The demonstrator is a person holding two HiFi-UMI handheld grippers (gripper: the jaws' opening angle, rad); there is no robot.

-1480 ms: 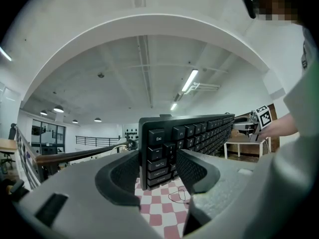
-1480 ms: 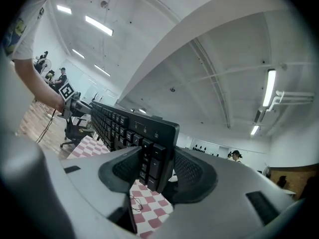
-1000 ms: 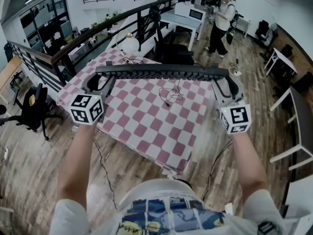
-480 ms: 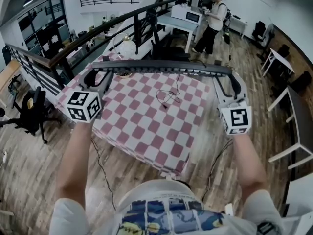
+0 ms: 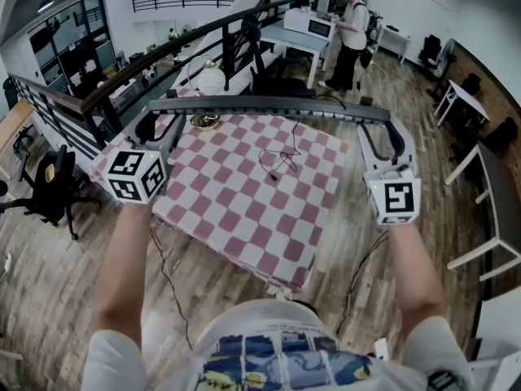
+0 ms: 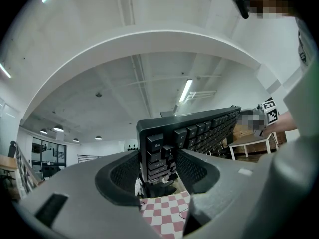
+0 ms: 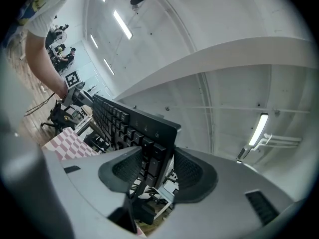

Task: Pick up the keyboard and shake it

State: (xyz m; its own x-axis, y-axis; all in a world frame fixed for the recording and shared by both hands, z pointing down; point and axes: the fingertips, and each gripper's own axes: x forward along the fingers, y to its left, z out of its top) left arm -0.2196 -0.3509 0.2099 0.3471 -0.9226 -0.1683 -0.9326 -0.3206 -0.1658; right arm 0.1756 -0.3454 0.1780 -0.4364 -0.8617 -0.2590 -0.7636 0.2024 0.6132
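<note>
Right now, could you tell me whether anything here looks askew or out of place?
Only the keyboard: it is off the checkered table, turned on edge between the left gripper and right gripper. A loose cable lies on the table.

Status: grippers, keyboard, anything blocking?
Left gripper shut on keyboard, left end; right gripper, right end. Keyboard off the table. Cable lies below, clear.

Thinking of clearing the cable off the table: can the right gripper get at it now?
Probably not: the right gripper is clamped on the keyboard, held above the checked table where the cable lies.
</note>
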